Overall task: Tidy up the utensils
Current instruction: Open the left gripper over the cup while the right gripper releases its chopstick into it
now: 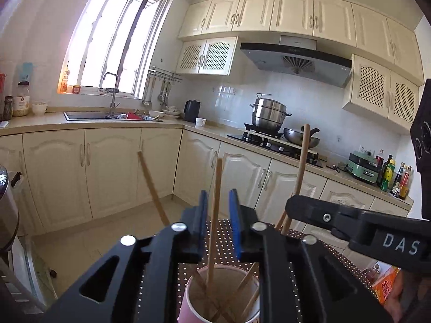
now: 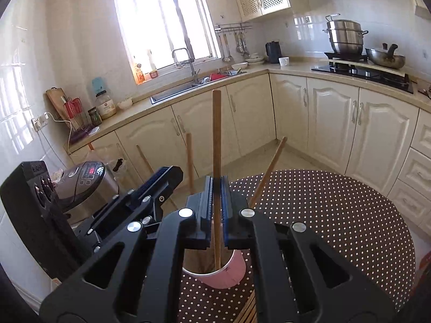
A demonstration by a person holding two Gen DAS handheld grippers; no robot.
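Standing in the pink cup [image 2: 225, 273] at 6 o'clock, one chopstick [image 2: 216, 145] is clamped by the right gripper [image 2: 216, 202]; another chopstick [image 1: 214, 210] rises loose between the parted left gripper [image 1: 218, 223] pads.

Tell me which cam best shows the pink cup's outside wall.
Right wrist view: the pink cup shows its rim and pink wall below the right gripper. Left wrist view looks down into it, mostly the inside and chopsticks; only a sliver of pink wall shows.

You had bright daylight flooding from the blown-out window [image 1: 115, 37], glare on wall tiles, and heavy fisheye bending with dark corners.
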